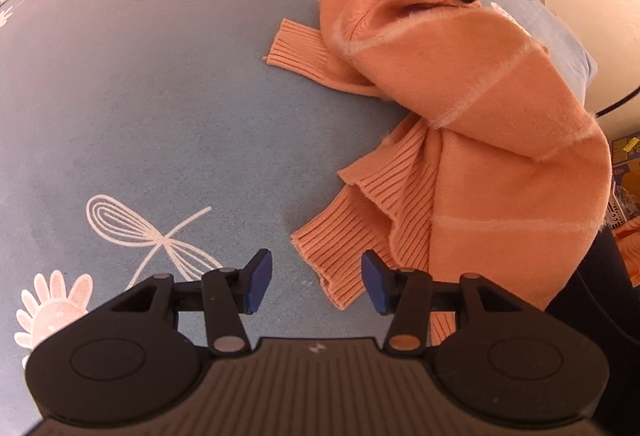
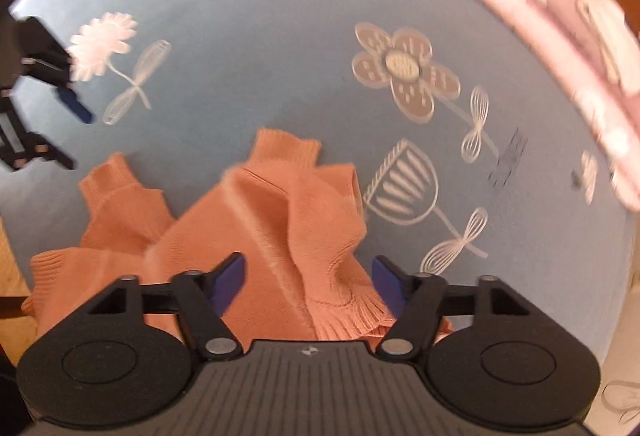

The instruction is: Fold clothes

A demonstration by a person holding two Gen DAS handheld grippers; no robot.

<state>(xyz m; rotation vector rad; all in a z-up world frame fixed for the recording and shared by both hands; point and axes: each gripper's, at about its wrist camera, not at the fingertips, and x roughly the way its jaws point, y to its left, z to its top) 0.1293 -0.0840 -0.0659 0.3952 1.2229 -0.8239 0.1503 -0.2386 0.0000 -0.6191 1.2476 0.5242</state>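
We see the orange sweater (image 1: 480, 108) still crumpled on the bed (image 1: 160, 116), unfolded, left gripper (image 1: 316, 282) parted and empty, right gripper (image 2: 308, 286) parted around knit.

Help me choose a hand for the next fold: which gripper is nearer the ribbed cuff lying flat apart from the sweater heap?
Left. The left gripper hovers just beside that ribbed cuff; the right gripper is over the sweater's far bunched end.
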